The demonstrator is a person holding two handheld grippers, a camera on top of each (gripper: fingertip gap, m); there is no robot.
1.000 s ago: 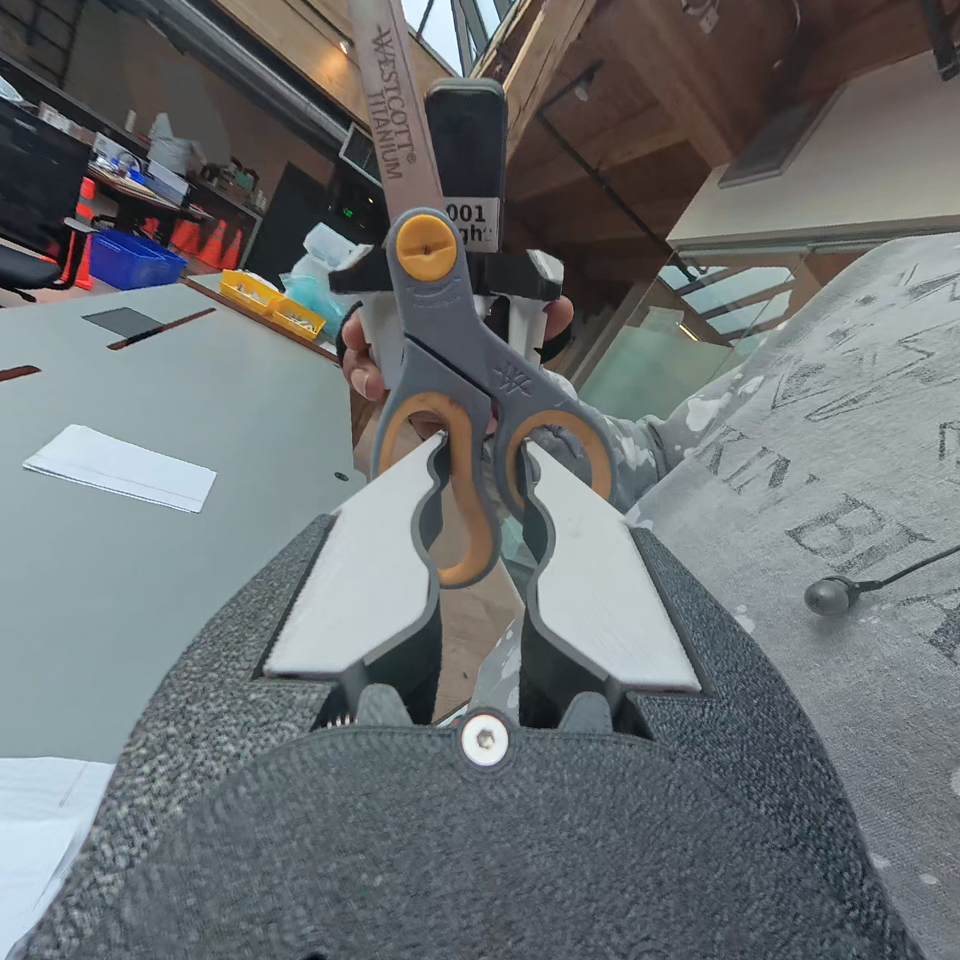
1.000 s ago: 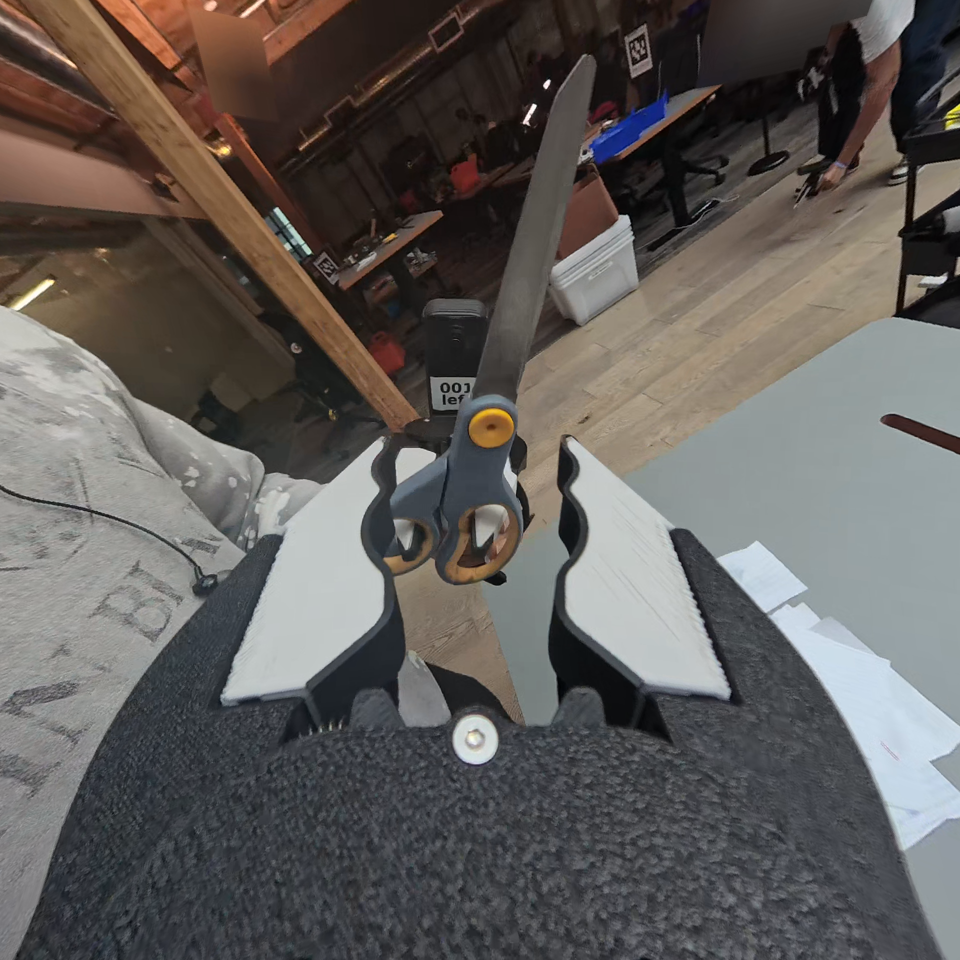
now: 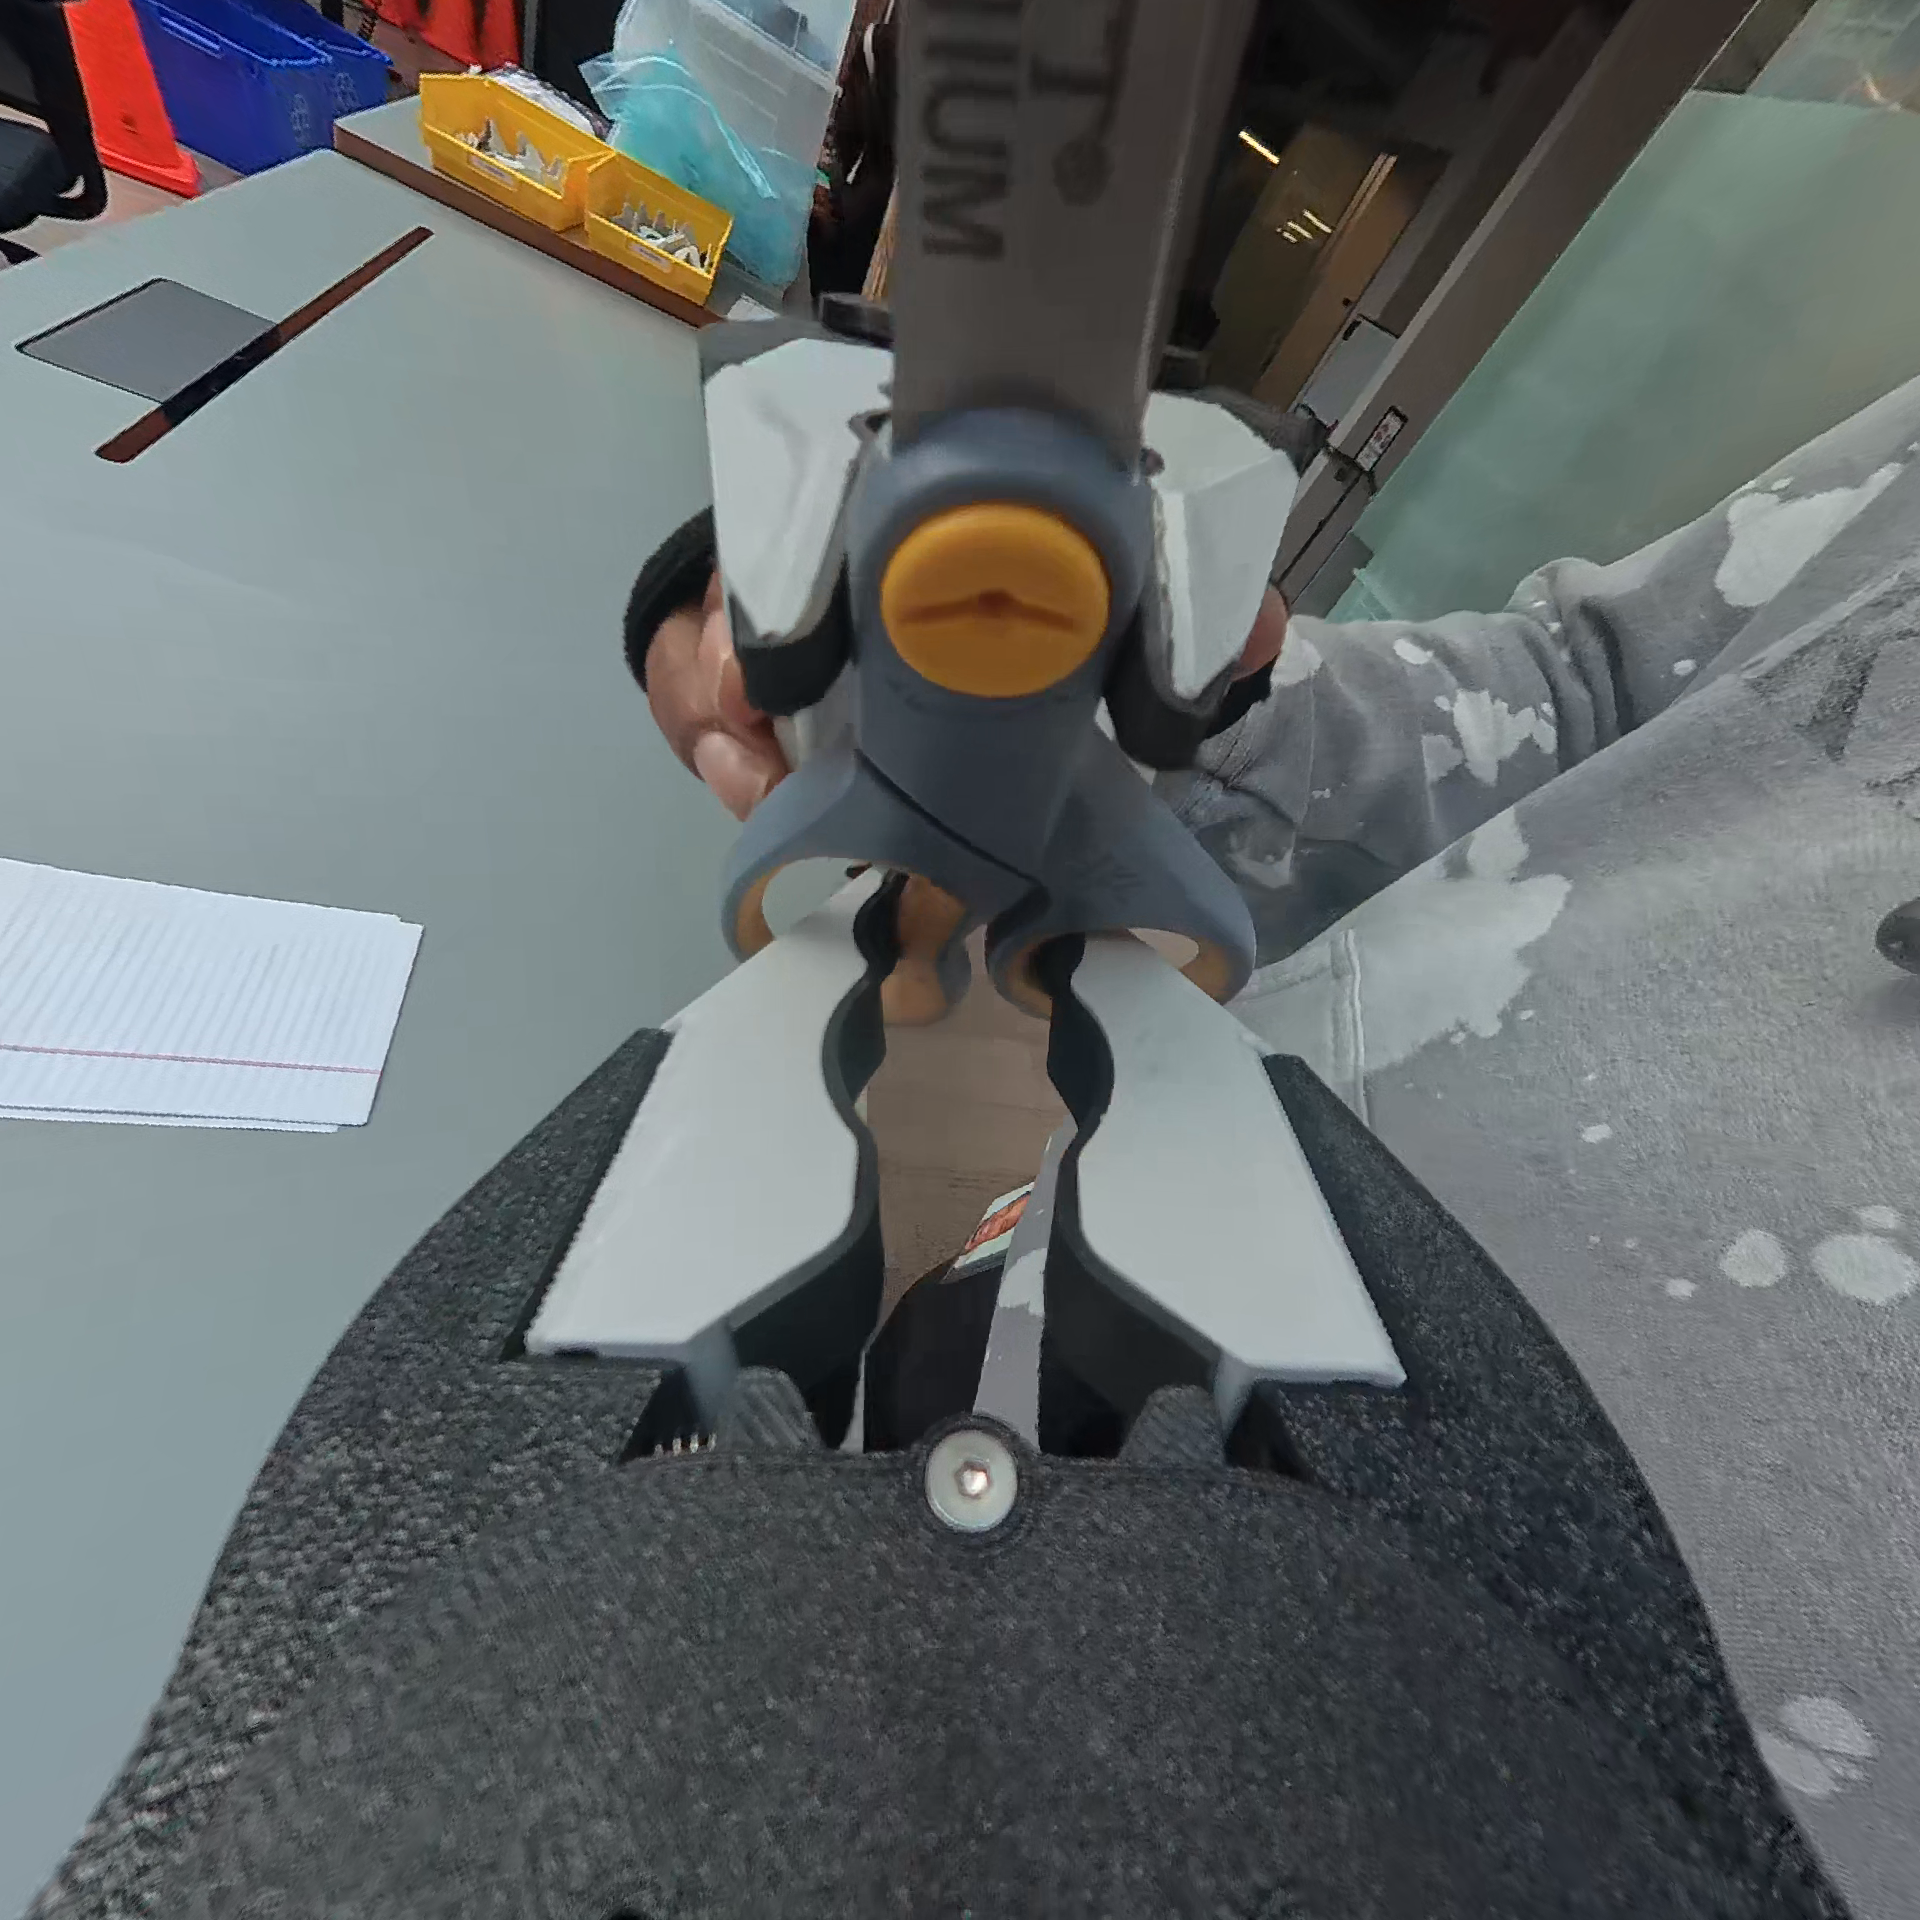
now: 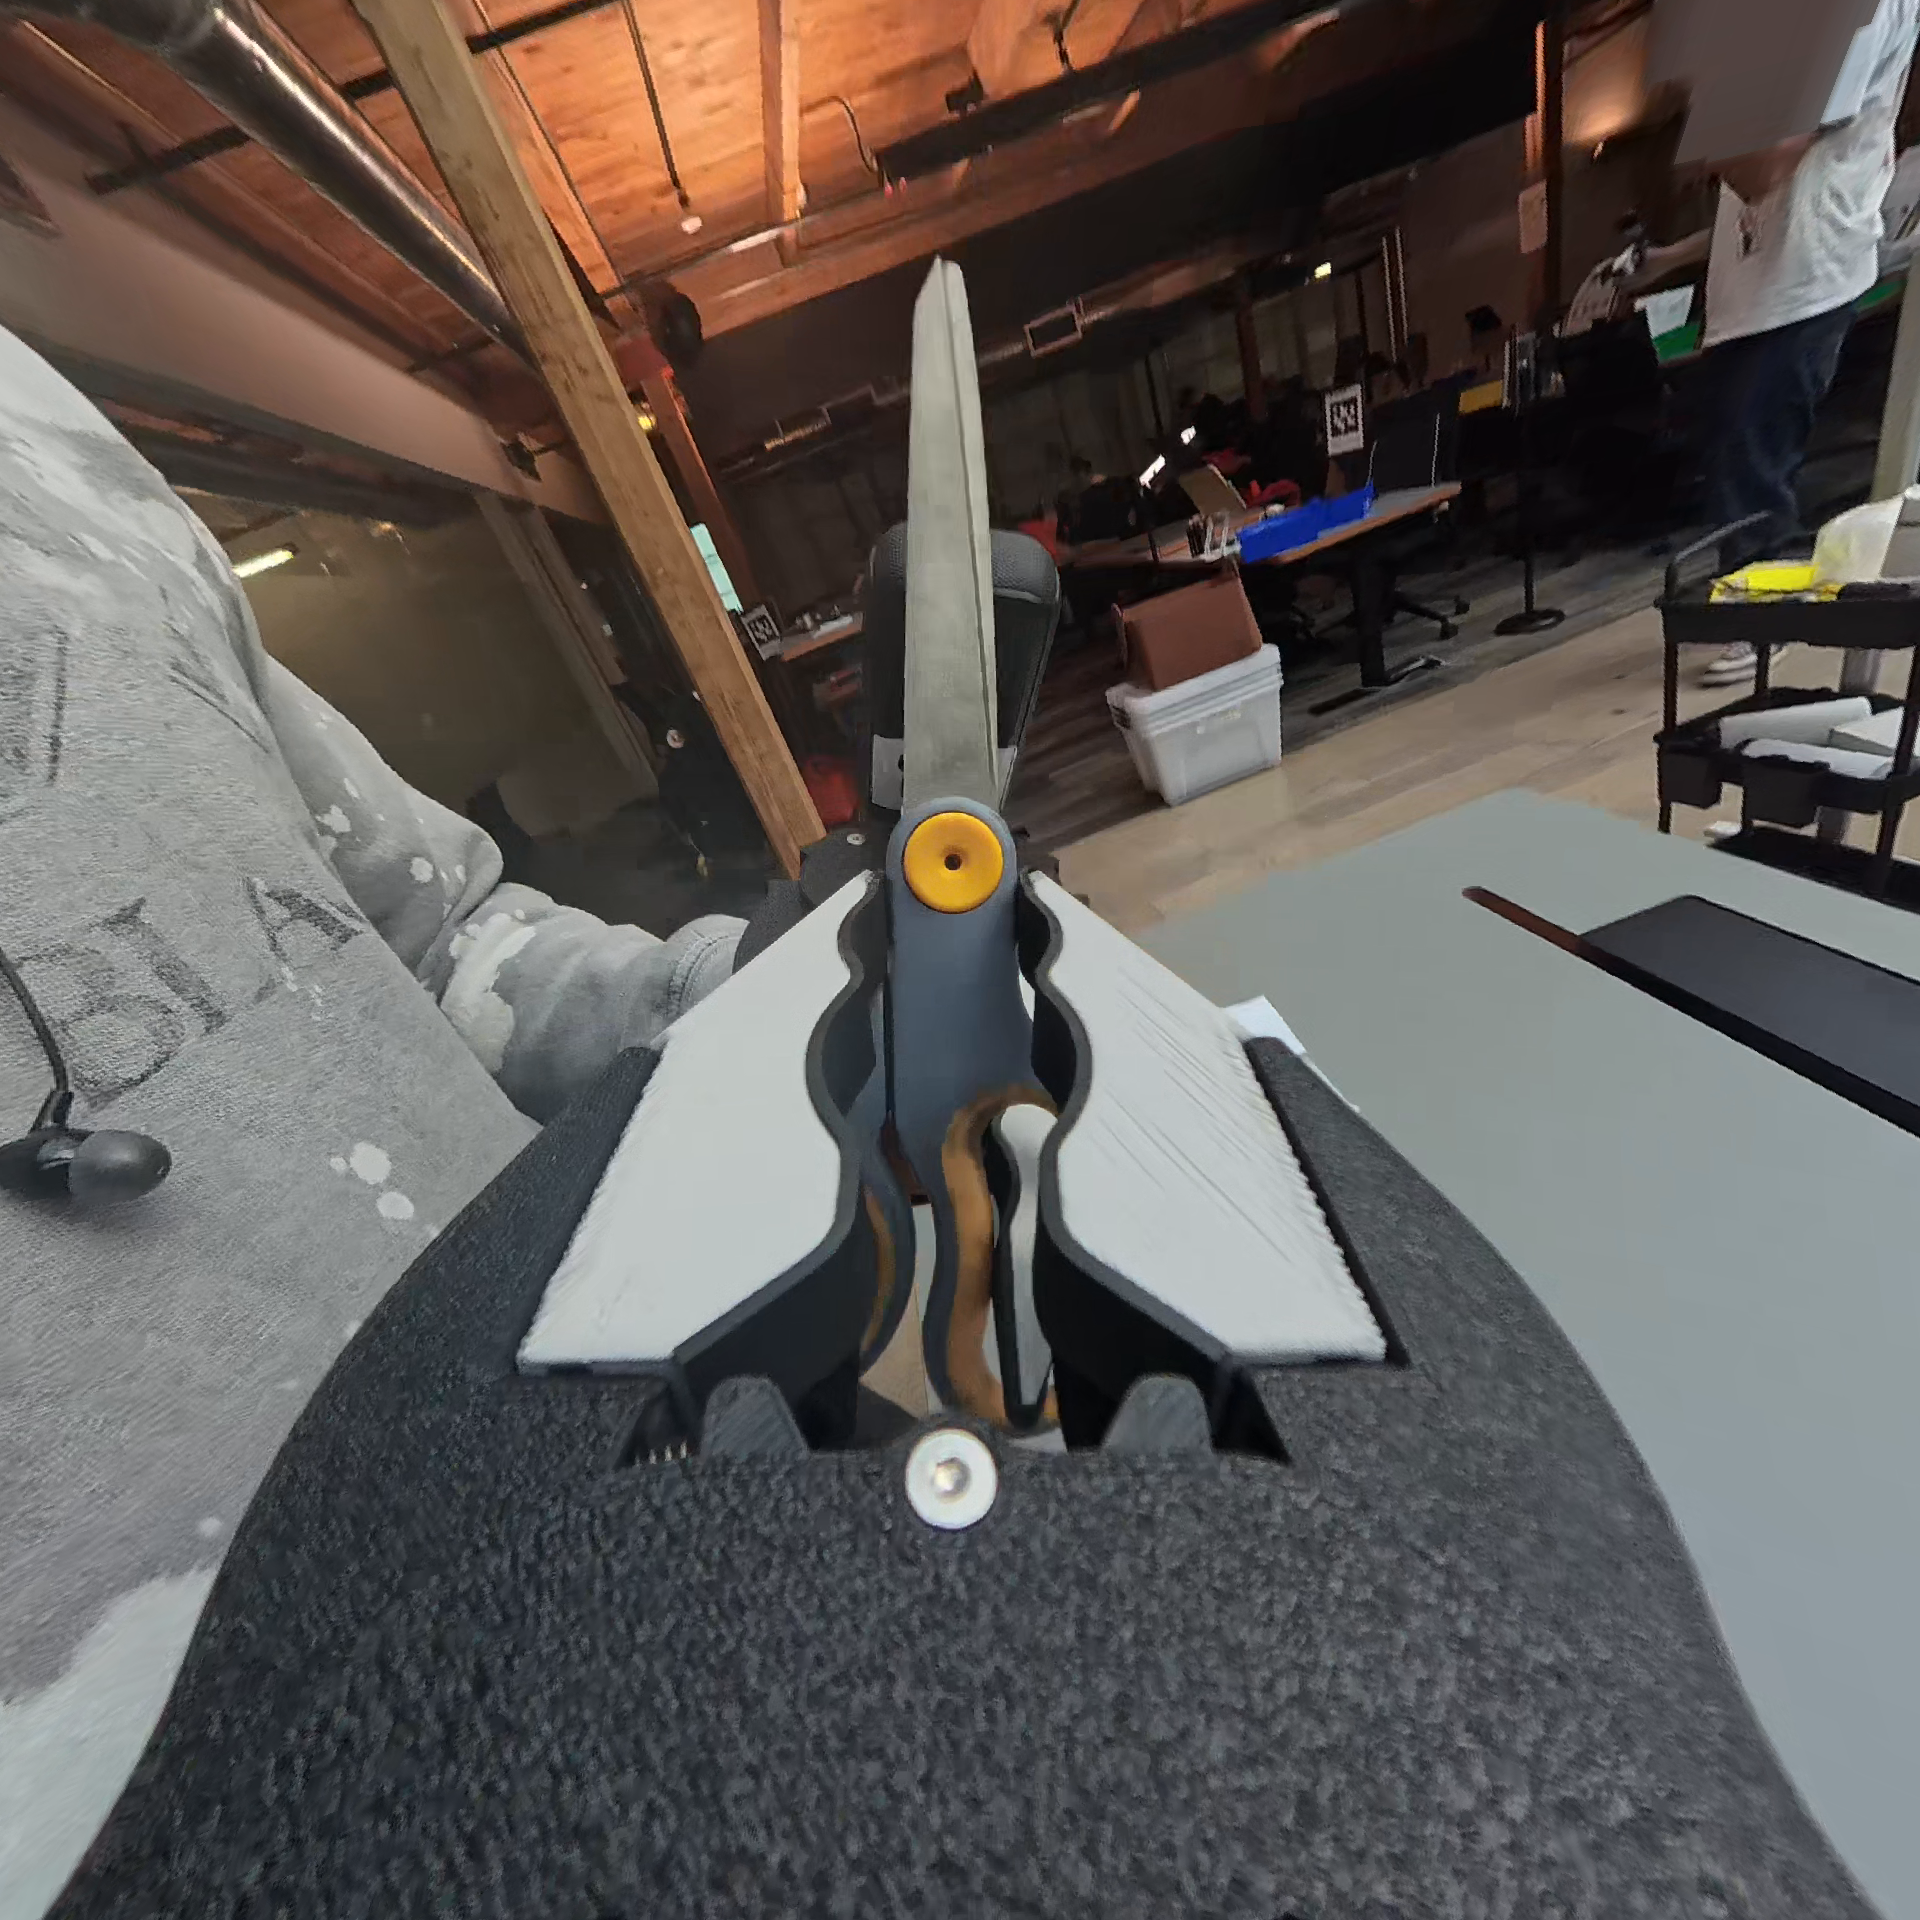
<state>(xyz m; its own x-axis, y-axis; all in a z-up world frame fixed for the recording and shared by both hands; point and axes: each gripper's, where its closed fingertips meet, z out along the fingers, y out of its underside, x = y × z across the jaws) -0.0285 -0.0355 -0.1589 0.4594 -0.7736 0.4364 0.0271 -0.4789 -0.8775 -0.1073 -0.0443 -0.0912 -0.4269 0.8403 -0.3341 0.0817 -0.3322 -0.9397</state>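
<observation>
Grey table (image 4: 1558, 1143), scissors (image 4: 951, 997) now gripped by right claw (image 4: 951, 935)

Scissors (image 3: 992, 665) at twelve o'clock, handles touching the left gripper (image 3: 961, 961) tips; paper (image 3: 187, 997) at nine o'clock.

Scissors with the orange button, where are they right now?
The scissors stand blades-up between the right tongs, handles clamped; in the left wrist view their loops touch the left tongs, above the grey table.

Scissors (image 4: 951, 997) stand upright between the right gripper (image 4: 951, 935) fingers, left gripper (image 3: 961, 997) facing them, paper (image 3: 197, 997) left on the tabletop (image 3: 416, 644)
</observation>
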